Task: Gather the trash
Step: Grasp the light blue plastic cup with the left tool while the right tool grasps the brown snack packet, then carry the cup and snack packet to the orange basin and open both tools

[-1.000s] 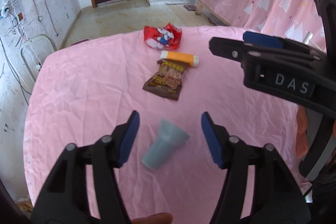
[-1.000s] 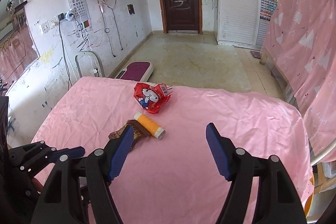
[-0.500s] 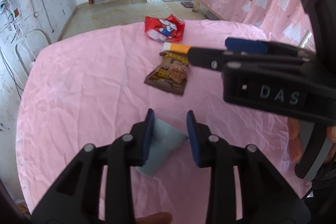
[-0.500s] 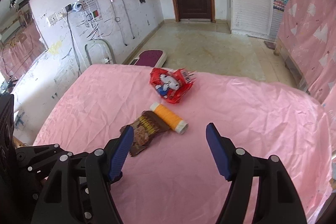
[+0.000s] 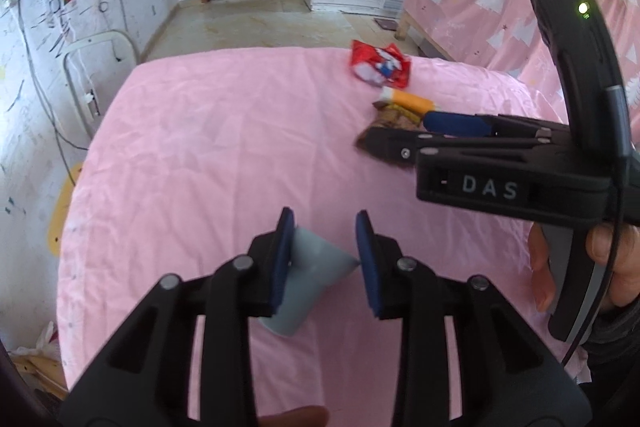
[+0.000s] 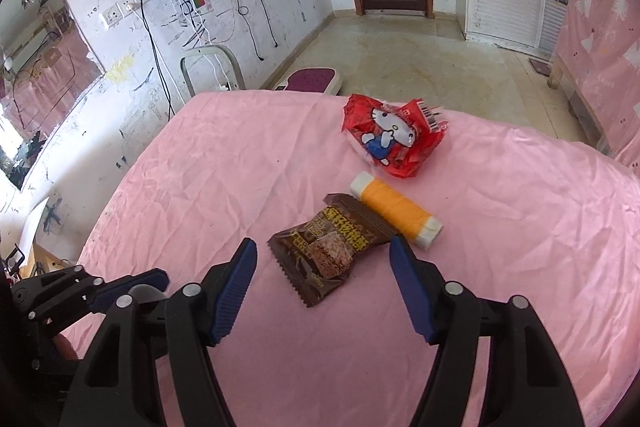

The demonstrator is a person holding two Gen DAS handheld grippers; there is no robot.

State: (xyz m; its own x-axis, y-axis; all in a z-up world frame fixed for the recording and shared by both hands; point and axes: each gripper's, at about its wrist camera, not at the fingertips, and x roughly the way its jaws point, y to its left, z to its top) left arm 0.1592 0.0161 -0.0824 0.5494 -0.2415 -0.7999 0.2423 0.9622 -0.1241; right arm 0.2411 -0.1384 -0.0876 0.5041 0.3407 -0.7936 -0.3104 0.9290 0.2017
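A grey paper cup [image 5: 316, 267] lies on its side between the blue pads of my left gripper [image 5: 324, 227], which is shut on it. My right gripper [image 6: 323, 247] hangs low over a brown snack wrapper [image 6: 320, 267]. Its jaws are closing with the wrapper between them, and the pads stand clear of it. An orange tube with white ends [image 6: 394, 211] touches the wrapper's far corner. Beyond it lies a crumpled red cartoon packet [image 6: 394, 139]. All rest on the pink tablecloth [image 6: 240, 167]. In the left wrist view the right gripper [image 5: 440, 131] covers part of the wrapper [image 5: 394, 121].
A hand [image 5: 608, 267] holds the right gripper's handle at the table's right side. A white metal frame [image 6: 212, 67] stands against the wall past the far left corner, with a purple floor scale [image 6: 312, 81] beside it. Pink-draped furniture [image 5: 500, 7] stands to the right.
My left jaws closed onto the grey cup and carried it leftwards. The right gripper came forward and down over the brown wrapper, and its jaws narrowed a little.
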